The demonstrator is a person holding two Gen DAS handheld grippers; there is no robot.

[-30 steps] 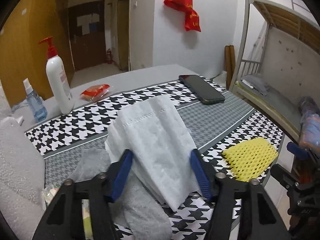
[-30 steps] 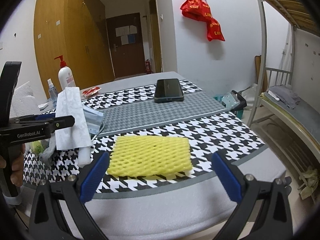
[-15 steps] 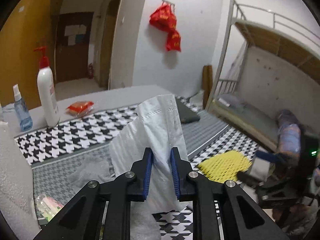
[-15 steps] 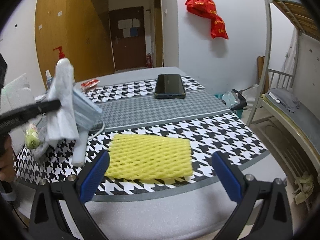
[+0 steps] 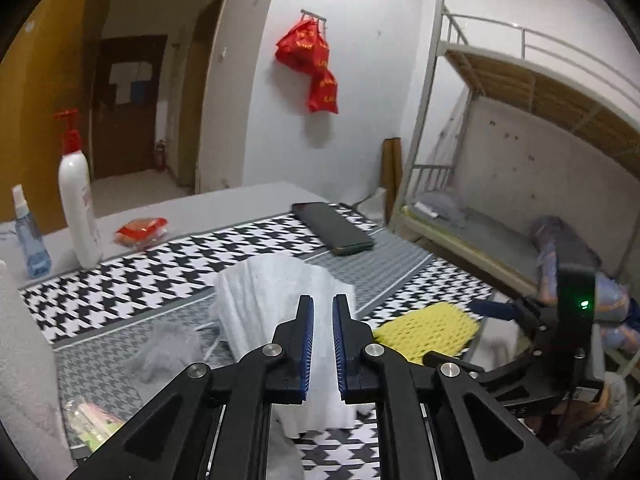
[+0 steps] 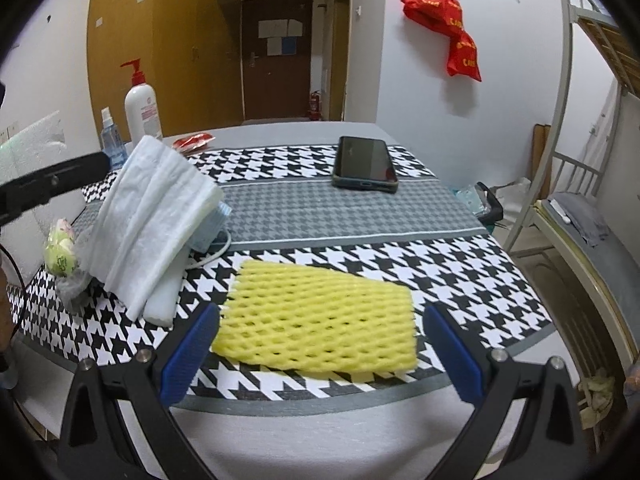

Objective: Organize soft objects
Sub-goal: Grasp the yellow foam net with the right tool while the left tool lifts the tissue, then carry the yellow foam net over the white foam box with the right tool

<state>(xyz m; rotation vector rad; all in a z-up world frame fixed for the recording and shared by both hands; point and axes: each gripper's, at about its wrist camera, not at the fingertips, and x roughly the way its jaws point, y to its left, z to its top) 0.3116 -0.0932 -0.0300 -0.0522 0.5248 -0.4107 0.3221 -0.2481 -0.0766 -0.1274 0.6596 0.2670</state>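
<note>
A folded white tissue stack [image 5: 276, 292] stands tilted up off the houndstooth table mat [image 5: 132, 276]. My left gripper [image 5: 323, 344] has its blue pads pressed on the stack's lower part, and the jaws are still closing. In the right wrist view the same tissue stack [image 6: 152, 216] leans at the left, with the left gripper's black finger [image 6: 56, 180] reaching to its top edge. A yellow foam net [image 6: 320, 324] lies flat near the table's front edge. My right gripper [image 6: 320, 314] is open, one finger at either side of the net's near end, not touching it.
A dark phone [image 6: 364, 164] lies at the far side of the mat. A white pump bottle [image 5: 78, 196], a blue spray bottle [image 5: 30, 240] and a red packet [image 5: 140, 230] stand far left. Grey cloth [image 5: 168, 348], a blue mask [image 6: 210, 232] and a green packet [image 6: 60, 254] lie around the tissue. A bunk bed [image 6: 580, 216] stands right.
The left jaws went from wide apart to pinched on the tissue stack, and the stack tipped up. The right gripper moved closer to the yellow foam net.
</note>
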